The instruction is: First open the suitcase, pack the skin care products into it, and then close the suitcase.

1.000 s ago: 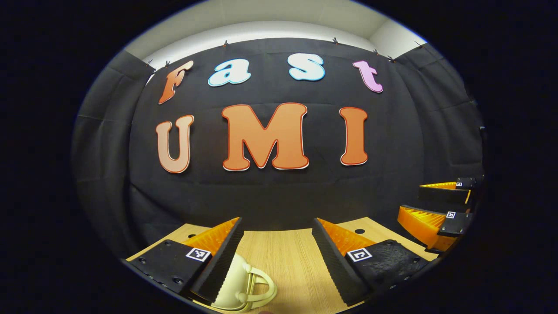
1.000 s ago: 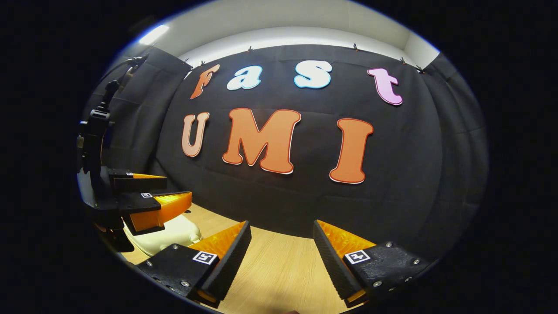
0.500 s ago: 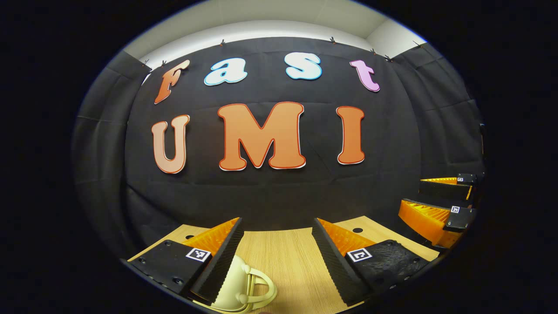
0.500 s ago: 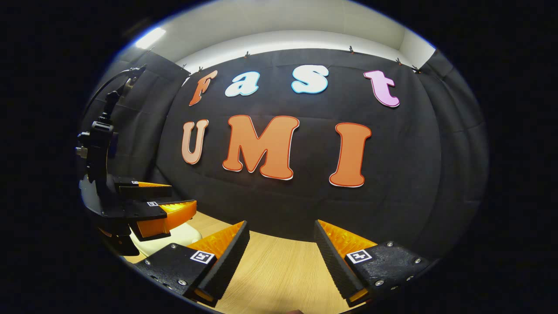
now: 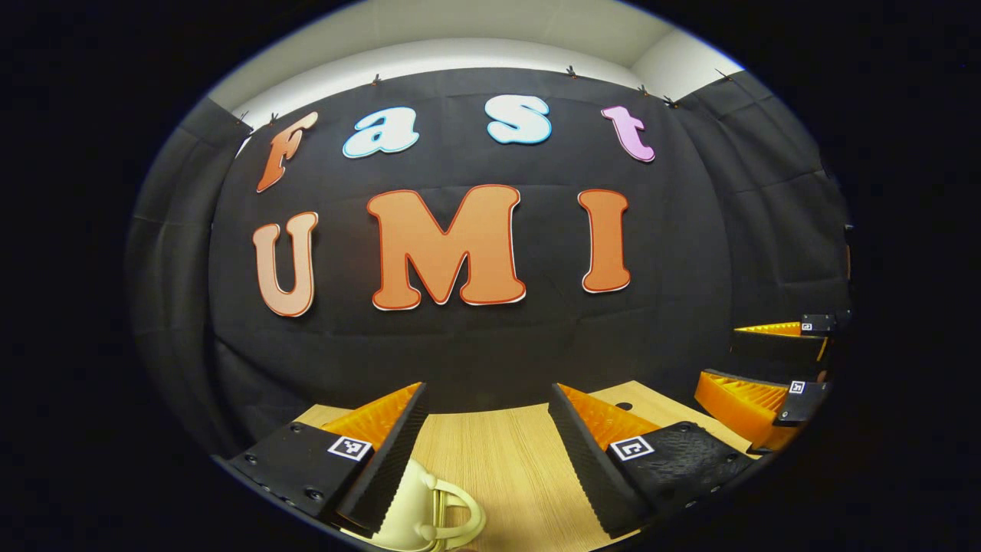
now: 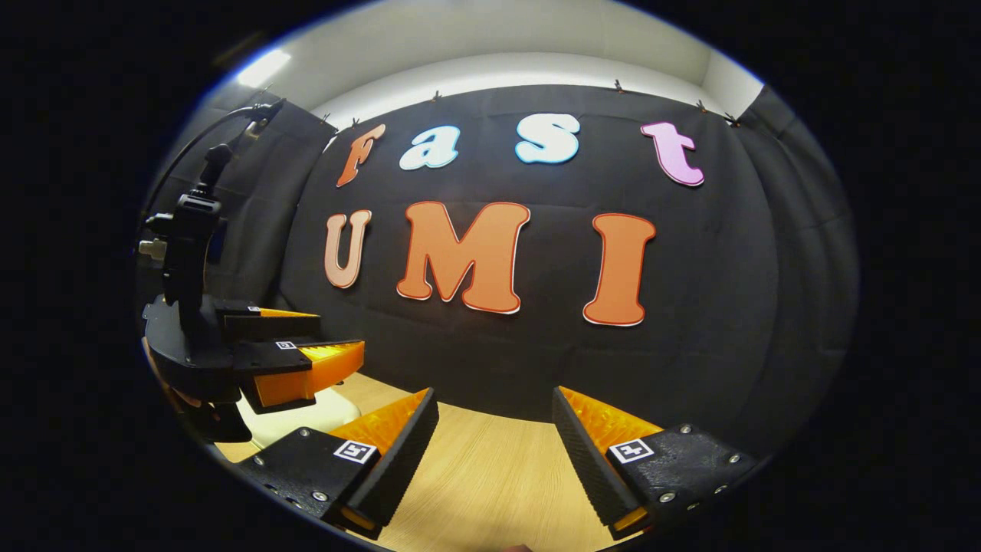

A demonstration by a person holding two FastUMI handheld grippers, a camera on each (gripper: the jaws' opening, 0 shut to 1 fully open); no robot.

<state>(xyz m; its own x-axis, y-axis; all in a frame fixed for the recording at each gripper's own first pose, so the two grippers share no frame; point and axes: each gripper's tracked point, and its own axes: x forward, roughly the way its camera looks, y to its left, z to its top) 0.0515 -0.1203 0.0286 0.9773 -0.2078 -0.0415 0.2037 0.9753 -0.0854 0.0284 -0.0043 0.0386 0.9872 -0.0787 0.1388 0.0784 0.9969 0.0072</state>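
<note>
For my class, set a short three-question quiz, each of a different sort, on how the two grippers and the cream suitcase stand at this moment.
1. True or false: the left gripper is shut on the small cream hard-shell suitcase.
2. Multiple choice: in the left gripper view, the suitcase's looped handle lies
A. low between the fingers, toward the left one
B. beyond the fingertips
C. pinched by both fingers
3. Fill in: both grippers hang over the light wooden ____.

Key
1. False: its jaws stand wide apart, no finger pressing on the case.
2. A
3. table; the right gripper is open too, with bare wood between its fingers.
</note>
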